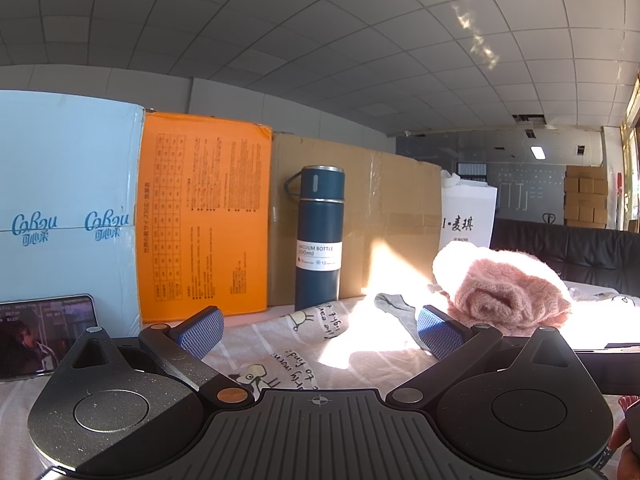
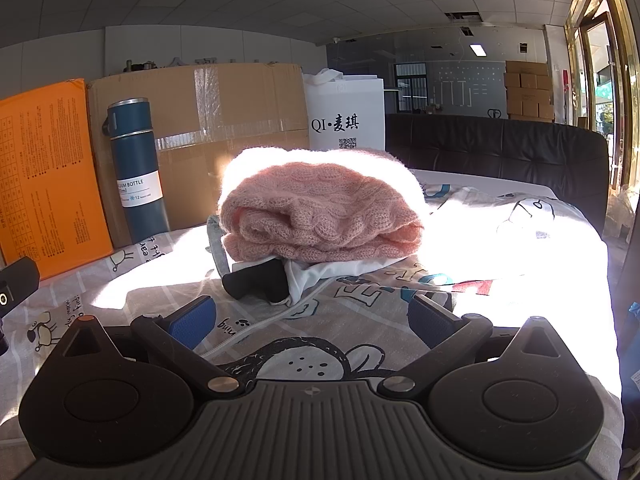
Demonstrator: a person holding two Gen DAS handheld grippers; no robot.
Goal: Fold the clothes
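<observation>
Hovering low over the cartoon-printed bedsheet (image 2: 360,320), both grippers are released and grasp nothing: the right gripper (image 2: 310,314) fills the bottom of its frame with blue textured fingers (image 2: 192,322) spread wide, and the left gripper (image 1: 320,330) stands the same way.

Just beyond, at the centre of the right view, the pink knitted sweater (image 2: 320,216) lies bunched in a loose roll on top of a white garment (image 2: 340,270), with something black (image 2: 260,280) poking out below. The sweater looks soft, light and limp, its fuzzy cable knit likely to stretch and snag, so a pinch on a thick folded edge or hem should serve best.

Further back stand a smooth blue vacuum bottle (image 2: 138,172), a taped cardboard box (image 2: 224,120), an orange box (image 2: 44,176) and a white paper bag (image 2: 346,116).
</observation>
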